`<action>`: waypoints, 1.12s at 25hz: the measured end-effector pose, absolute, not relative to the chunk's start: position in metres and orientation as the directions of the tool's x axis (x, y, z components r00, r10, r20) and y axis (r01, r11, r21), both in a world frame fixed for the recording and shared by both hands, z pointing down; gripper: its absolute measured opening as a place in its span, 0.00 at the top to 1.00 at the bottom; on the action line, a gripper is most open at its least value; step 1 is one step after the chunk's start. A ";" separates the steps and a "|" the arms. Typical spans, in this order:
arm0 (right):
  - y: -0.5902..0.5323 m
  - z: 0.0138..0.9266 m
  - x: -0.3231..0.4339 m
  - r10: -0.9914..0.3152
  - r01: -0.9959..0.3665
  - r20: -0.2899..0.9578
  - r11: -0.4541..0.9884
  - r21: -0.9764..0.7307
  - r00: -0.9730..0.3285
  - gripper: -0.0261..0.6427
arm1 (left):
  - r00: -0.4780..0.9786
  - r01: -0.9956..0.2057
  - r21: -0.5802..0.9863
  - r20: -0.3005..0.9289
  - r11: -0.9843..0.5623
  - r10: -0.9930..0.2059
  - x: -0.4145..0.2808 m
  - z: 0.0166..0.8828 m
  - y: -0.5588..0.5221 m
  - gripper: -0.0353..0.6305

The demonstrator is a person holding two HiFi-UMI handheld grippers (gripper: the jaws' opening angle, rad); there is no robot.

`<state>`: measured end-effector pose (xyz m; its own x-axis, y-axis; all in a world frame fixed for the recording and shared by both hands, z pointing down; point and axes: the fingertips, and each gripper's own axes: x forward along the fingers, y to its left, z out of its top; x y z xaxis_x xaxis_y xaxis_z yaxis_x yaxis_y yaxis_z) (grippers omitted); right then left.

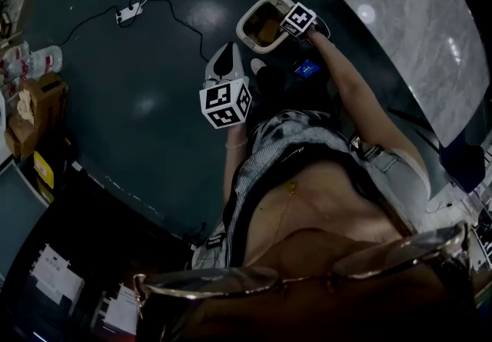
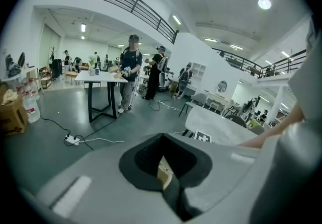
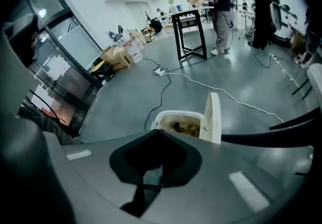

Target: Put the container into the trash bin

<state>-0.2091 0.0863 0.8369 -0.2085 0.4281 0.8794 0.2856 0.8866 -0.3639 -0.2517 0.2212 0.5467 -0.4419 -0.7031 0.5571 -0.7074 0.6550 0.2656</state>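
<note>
A cream trash bin (image 1: 260, 25) stands on the dark floor with its lid (image 3: 214, 117) flipped up. Brownish rubbish (image 3: 184, 127) lies inside; I cannot tell whether the container is among it. My right gripper (image 1: 286, 18) hangs just above the bin's right rim, pointing steeply down. In the right gripper view its jaws (image 3: 146, 183) are shut with nothing between them. My left gripper (image 1: 227, 56) is held to the left of the bin, near my body. Its jaws (image 2: 168, 185) are shut and empty, with only a beige sliver showing behind them.
A grey marble table (image 1: 407, 33) fills the upper right beside the bin. A power strip (image 1: 128, 13) with trailing cables lies on the floor behind it. Cardboard boxes (image 1: 34, 114) and bottles sit at the far left. People stand by a black-legged table (image 3: 188, 31) further off.
</note>
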 end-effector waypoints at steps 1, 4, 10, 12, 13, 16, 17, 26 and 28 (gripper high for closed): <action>0.089 0.830 -0.211 0.440 0.299 0.871 0.880 -0.369 -0.219 0.92 | -0.440 -0.708 0.266 0.558 0.654 -0.703 -0.251 0.547 0.221 0.94; 0.095 0.810 -0.213 0.469 0.333 0.849 0.863 -0.380 -0.245 0.92 | -0.434 -0.713 0.268 0.556 0.648 -0.708 -0.249 0.549 0.218 0.94; 0.109 0.760 -0.219 0.517 0.396 0.790 0.835 -0.381 -0.330 0.92 | -0.429 -0.724 0.268 0.547 0.636 -0.719 -0.251 0.548 0.215 0.94; 0.108 0.737 -0.222 0.524 0.415 0.760 0.833 -0.365 -0.385 0.92 | -0.428 -0.726 0.267 0.545 0.633 -0.721 -0.250 0.548 0.213 0.94; 0.107 0.724 -0.224 0.520 0.428 0.748 0.836 -0.345 -0.413 0.92 | -0.427 -0.728 0.268 0.543 0.631 -0.723 -0.250 0.547 0.212 0.94; 0.101 0.686 -0.229 0.503 0.451 0.711 0.845 -0.287 -0.491 0.92 | -0.425 -0.735 0.272 0.531 0.622 -0.734 -0.253 0.543 0.209 0.94; 0.099 0.673 -0.231 0.505 0.449 0.688 0.848 -0.283 -0.520 0.92 | -0.424 -0.737 0.273 0.525 0.618 -0.738 -0.255 0.541 0.207 0.94; 0.091 0.546 -0.229 0.463 0.424 0.465 0.885 -0.193 -0.754 0.92 | -0.423 -0.775 0.279 0.437 0.567 -0.794 -0.253 0.511 0.182 0.95; 0.090 0.517 -0.228 0.437 0.406 0.407 0.899 -0.166 -0.802 0.92 | -0.418 -0.790 0.276 0.413 0.548 -0.809 -0.250 0.500 0.175 0.94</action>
